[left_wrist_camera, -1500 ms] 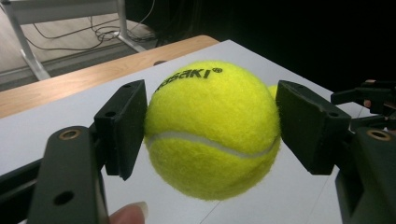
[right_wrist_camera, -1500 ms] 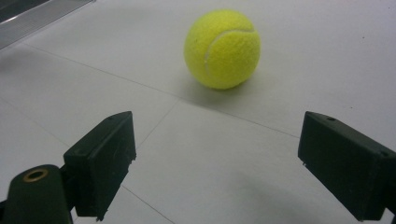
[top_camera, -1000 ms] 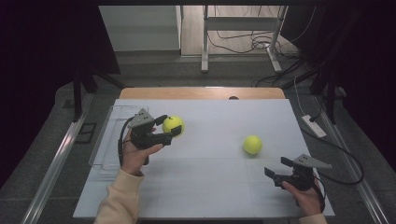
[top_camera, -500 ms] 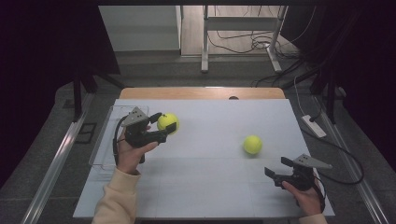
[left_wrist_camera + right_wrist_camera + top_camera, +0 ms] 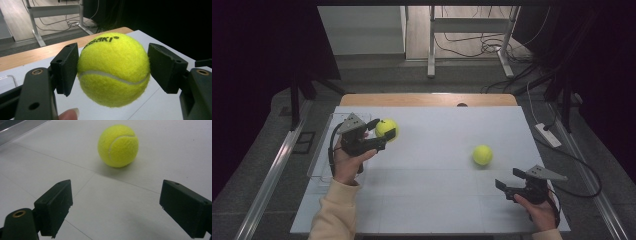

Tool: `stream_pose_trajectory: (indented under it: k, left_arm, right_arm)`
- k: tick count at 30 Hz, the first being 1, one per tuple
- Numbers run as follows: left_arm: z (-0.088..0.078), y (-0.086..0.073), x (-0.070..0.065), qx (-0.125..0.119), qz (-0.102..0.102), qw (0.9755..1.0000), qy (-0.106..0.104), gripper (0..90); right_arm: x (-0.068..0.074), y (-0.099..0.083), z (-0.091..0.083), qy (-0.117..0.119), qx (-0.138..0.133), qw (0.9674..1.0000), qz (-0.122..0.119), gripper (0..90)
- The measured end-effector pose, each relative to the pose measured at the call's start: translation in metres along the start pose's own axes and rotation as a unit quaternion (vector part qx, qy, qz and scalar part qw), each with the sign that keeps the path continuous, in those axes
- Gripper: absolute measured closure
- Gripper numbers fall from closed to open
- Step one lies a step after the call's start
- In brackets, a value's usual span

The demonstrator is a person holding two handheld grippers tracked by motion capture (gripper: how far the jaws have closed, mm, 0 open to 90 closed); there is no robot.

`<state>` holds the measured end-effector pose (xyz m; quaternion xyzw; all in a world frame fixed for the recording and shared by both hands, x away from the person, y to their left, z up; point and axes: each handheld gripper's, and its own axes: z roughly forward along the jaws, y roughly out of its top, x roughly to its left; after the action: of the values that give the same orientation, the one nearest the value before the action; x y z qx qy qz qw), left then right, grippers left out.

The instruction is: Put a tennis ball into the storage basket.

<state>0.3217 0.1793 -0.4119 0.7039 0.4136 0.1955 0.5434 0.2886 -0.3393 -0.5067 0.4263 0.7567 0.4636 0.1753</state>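
My left gripper [image 5: 382, 131] is shut on a yellow tennis ball [image 5: 387, 128] and holds it above the left side of the white table [image 5: 432, 200]. In the left gripper view both black pads press the sides of this held ball [image 5: 113, 68], which bears black lettering. A second yellow tennis ball [image 5: 482, 155] lies on the table at the right. My right gripper [image 5: 508, 181] rests low near the front right corner, open with nothing between its jaws. In the right gripper view that loose ball [image 5: 118, 145] lies ahead of the open right gripper [image 5: 116, 211], a little way off.
A clear plastic tray [image 5: 321, 155] lies along the table's left edge, under my left hand. A wooden strip [image 5: 427, 99] borders the far edge. A power strip [image 5: 548, 135] and cables lie on the floor at the right, and metal desk legs [image 5: 431, 45] stand beyond the table.
My left hand has carried the held ball slightly to the left and away from me, toward the tray side. The right gripper and the loose ball have not moved.
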Motion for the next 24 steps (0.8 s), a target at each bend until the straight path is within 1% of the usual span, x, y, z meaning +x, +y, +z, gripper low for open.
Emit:
stream_pose_trajectory:
  k: [9, 17, 24]
  left_arm:
    - [-0.002, 0.0, 0.007, -0.001, -0.006, 0.9999, 0.008, 28.6]
    - [-0.002, 0.003, 0.013, -0.004, -0.012, 0.9997, 0.019, 28.6]
    - [-0.001, 0.005, 0.02, 0.002, -0.015, 0.9994, 0.031, 28.6]
  right_arm:
    - [0.0, 0.0, 0.0, 0.0, 0.001, 1.0, 0.002, 11.0]
    - [-0.001, 0.0, 0.0, 0.0, 0.002, 1.0, 0.001, 11.0]
    - [-0.002, 0.0, 0.001, 0.0, -0.001, 1.0, 0.001, 11.0]
